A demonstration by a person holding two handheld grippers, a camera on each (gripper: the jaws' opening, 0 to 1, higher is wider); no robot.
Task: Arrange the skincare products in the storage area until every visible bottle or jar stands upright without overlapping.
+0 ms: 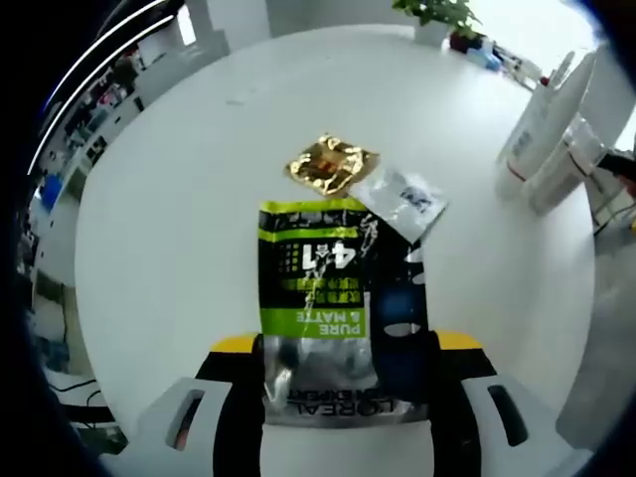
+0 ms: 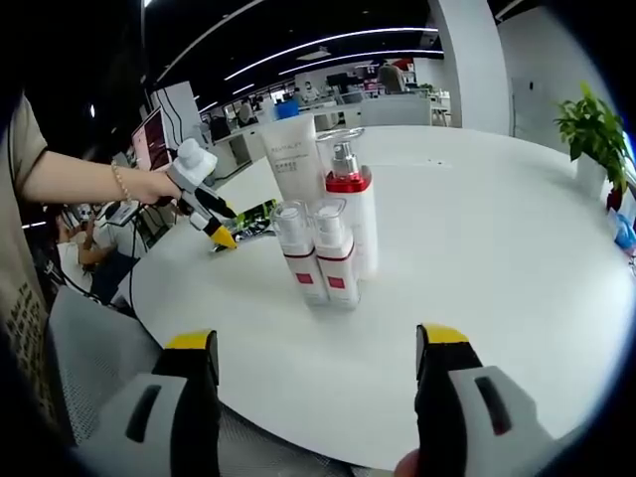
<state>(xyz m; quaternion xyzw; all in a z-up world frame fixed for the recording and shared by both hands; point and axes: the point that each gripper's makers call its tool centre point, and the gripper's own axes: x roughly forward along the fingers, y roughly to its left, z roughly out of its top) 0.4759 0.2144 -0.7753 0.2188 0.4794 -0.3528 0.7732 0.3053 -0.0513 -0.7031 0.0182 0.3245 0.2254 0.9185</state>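
White round table (image 2: 517,258), bottles (image 2: 333,238), sachets (image 1: 331,164)

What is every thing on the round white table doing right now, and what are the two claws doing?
Black and green sachet: lying flat, pinched in left claw.
Crumpled gold foil packet: lying flat.
Small silver sachet: lying flat.
White squeeze tube: upright.
Red-collared pump bottle: upright.
Two small clear-capped bottles: upright, side by side.
Right claw: open, empty.
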